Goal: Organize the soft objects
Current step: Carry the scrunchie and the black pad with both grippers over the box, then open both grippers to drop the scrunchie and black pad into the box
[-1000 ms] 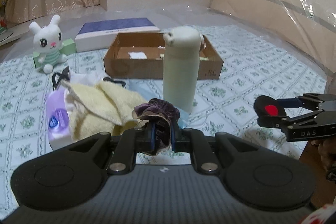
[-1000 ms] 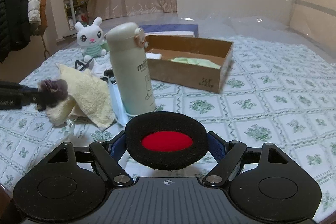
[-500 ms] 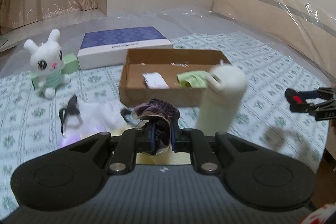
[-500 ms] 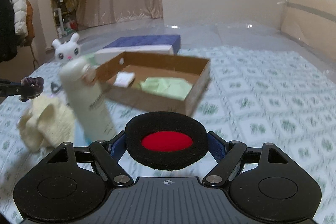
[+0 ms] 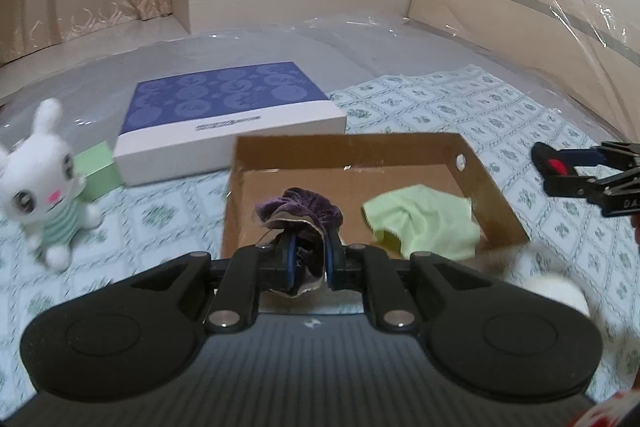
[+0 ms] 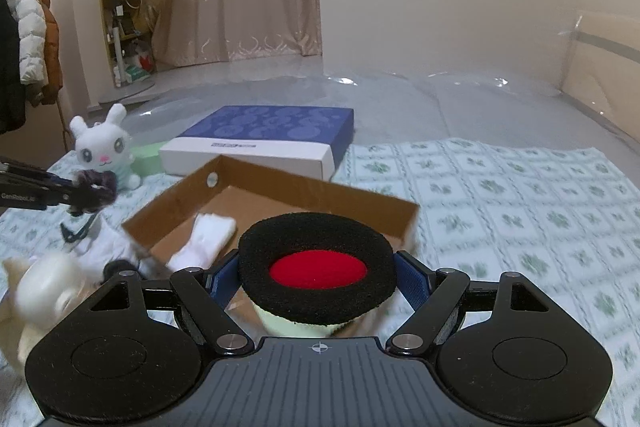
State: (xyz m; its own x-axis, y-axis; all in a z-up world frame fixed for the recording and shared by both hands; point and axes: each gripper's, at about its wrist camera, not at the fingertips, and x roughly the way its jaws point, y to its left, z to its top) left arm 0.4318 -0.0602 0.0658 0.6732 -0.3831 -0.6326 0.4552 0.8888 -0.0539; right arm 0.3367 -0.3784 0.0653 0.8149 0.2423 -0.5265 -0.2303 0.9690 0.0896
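My left gripper is shut on a purple velvet scrunchie and holds it above the near edge of the open cardboard box. A green cloth lies in the box. My right gripper is shut on a black foam pad with a red centre, held above the box. A white folded cloth lies in the box. The right gripper shows at the right of the left wrist view. The left gripper with the scrunchie shows at the left of the right wrist view.
A white plush rabbit sits at the left beside a green block. A blue and white flat box lies behind the cardboard box. A cream bottle stands near the box, blurred. The bed has a patterned sheet.
Both grippers have moved forward and up over the cardboard box, each still holding its object. The bottle and yellow towel have dropped to the edge of view.
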